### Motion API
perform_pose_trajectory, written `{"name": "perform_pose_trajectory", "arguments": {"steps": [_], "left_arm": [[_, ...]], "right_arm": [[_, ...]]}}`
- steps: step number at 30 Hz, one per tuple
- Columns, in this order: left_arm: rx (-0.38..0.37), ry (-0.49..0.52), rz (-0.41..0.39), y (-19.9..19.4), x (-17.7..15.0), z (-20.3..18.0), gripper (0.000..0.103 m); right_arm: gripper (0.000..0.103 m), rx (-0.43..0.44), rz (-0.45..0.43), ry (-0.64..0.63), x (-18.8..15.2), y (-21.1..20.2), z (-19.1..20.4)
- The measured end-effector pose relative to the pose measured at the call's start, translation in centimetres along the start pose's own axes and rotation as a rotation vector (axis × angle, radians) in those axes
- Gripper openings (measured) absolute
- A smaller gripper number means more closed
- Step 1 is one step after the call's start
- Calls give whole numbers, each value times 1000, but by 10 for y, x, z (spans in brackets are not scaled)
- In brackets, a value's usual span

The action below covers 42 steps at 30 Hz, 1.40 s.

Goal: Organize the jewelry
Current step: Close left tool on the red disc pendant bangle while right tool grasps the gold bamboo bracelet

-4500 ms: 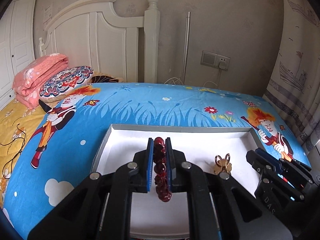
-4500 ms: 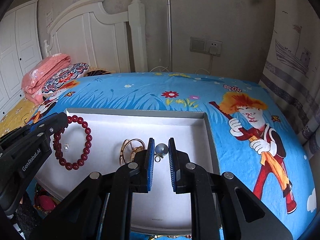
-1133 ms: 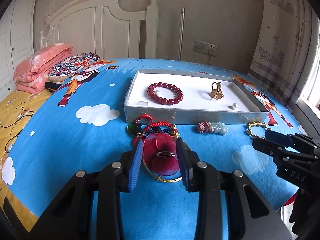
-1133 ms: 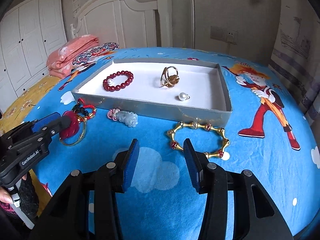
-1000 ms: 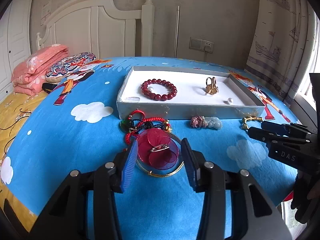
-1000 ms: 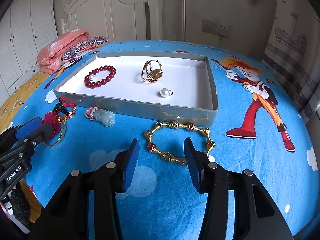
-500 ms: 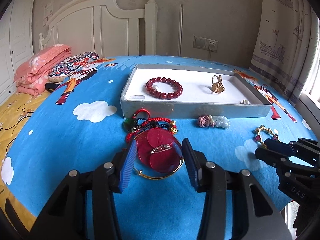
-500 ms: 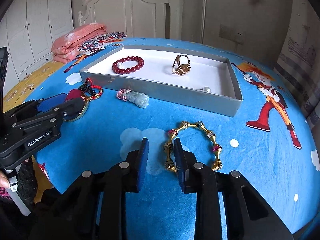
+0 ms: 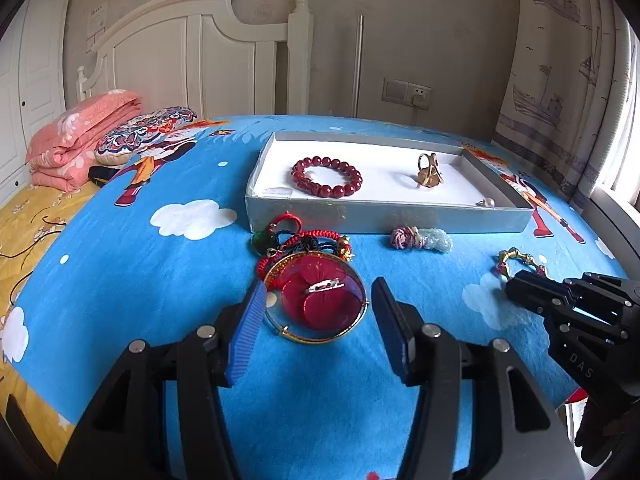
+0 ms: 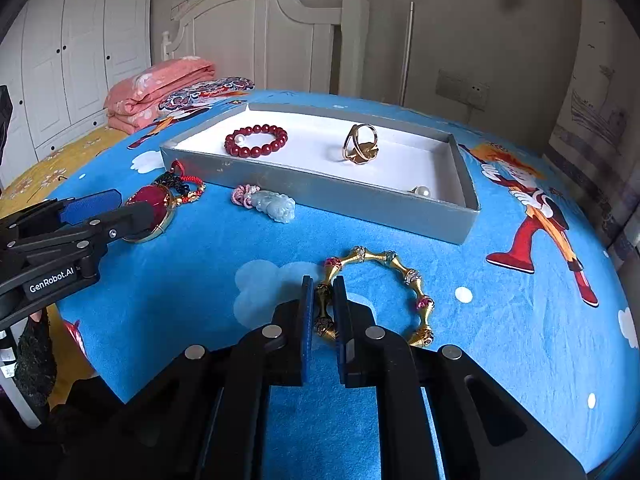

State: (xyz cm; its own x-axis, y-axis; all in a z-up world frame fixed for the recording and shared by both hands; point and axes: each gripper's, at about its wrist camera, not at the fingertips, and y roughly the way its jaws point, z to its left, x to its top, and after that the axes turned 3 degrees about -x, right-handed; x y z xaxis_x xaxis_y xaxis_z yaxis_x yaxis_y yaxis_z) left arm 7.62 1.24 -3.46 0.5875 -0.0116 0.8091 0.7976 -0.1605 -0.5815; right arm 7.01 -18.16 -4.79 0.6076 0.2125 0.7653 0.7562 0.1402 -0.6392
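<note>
Grip is the news on the right: the right tongs, which stood wide a second ago with the gold bangle lying ahead of them, have slid forward and clamped their blue pads on the bangle's near-left segment, the rest of the loop curving away to their right on the blue bedspread. Meanwhile the left tongs have hardly shifted but their jaws are opening, wider than half a second back; the red flower brooch on its gold ring lies between the pads, which do not press on it, and the tangle of red cord sits just past their tips. Beyond both tongs stands the tray, already holding the red bead bracelet, a gold ring and a pearl; the jade charm waits just outside its near wall. Judging by this, the bangle is ready to be lifted over that wall, while the brooch is not yet secured.
</note>
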Motion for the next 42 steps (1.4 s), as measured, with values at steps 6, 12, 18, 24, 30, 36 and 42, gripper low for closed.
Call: {"name": "perform_pose_trajectory", "arguments": {"steps": [6,12,18,24,30,36,42], "left_arm": [[-9,-24,-9,-3,2,6,57],[-2,17,13,10,3,-6,49],[-9,-15,20,18,7,-1,41],[17,-8,-49,-1,15,1,41],[20,21,-83,-16,16,-10,41],[54,21,-104,-28,3,-20,42],[58,5,-130,-39,-1,-22,42]], "right_arm": [[10,-15,-24,26,2,-6,-2],[10,-4,-20,43,1,-5,-4],[10,3,-13,63,-3,-3,-7],[10,8,-32,72,-1,-8,-7],[10,3,-47,70,1,-16,-6],[10,-15,-73,80,-1,-28,-5],[10,-55,-150,72,-3,-49,2]]}}
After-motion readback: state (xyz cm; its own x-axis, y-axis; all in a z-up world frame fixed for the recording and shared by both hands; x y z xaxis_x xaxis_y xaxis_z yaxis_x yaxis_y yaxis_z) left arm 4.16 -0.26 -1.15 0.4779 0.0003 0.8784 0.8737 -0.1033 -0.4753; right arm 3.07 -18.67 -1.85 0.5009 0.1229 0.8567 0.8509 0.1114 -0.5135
